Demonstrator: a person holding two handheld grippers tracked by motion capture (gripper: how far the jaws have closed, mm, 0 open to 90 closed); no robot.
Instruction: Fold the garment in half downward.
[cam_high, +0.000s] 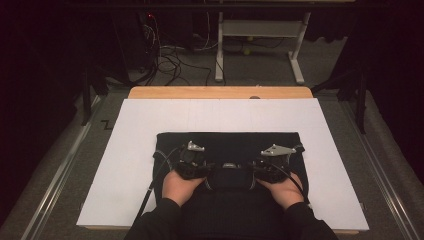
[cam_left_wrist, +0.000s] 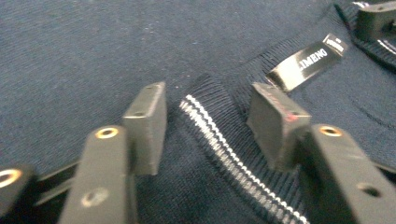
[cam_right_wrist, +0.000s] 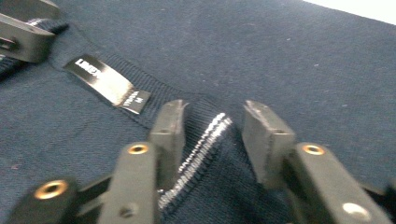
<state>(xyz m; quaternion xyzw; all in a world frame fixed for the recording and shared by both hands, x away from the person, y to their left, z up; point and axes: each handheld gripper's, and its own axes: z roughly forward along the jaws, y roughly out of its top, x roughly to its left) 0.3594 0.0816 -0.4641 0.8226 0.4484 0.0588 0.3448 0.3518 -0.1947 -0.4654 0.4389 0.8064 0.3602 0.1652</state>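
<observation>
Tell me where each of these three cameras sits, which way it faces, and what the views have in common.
High view: above the person's side, looking forward and down on the white board with the dark navy knitted sweater; both forearms and hands show.
Left gripper view: rides the left hand-held gripper, looking along its black jaws, which straddle the white-striped ribbed collar.
Right gripper view: rides the right hand-held gripper, its jaws astride the same collar.
Shared: both gripper views show the black neck label and the other gripper beyond it.
</observation>
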